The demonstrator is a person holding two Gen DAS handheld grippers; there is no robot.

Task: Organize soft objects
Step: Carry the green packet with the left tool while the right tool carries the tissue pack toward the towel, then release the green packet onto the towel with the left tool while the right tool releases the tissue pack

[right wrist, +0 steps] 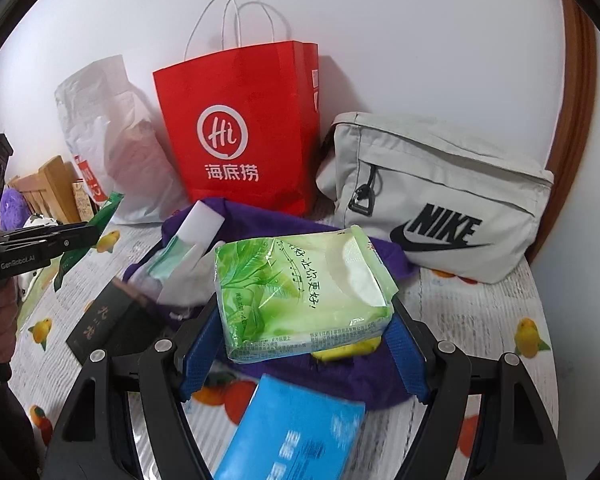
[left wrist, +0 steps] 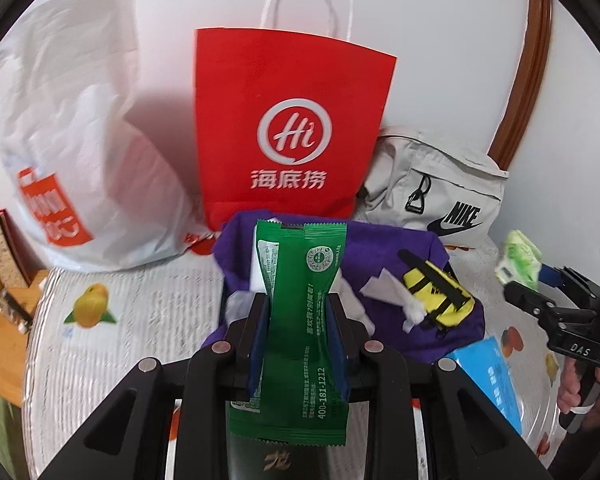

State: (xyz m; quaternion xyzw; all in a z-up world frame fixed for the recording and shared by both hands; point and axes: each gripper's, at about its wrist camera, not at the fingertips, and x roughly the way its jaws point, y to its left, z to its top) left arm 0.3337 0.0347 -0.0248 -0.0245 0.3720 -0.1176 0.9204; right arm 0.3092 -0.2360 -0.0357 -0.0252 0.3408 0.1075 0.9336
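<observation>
Above a fruit-print table (right wrist: 480, 312), the left gripper (left wrist: 298, 320) pinches a flat green foil sachet (left wrist: 300, 328) while the right gripper (right wrist: 306, 344), fingers wide, clasps a soft green tissue pack (right wrist: 300, 292); carry both level, grips firm, toward the upright red paper bag (right wrist: 240, 128).

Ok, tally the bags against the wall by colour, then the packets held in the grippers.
Red paper bag: 1
White plastic bag: 1
Grey Nike pouch bag: 1
Green sachet in the left gripper: 1
Green tissue pack in the right gripper: 1
Total: 5
</observation>
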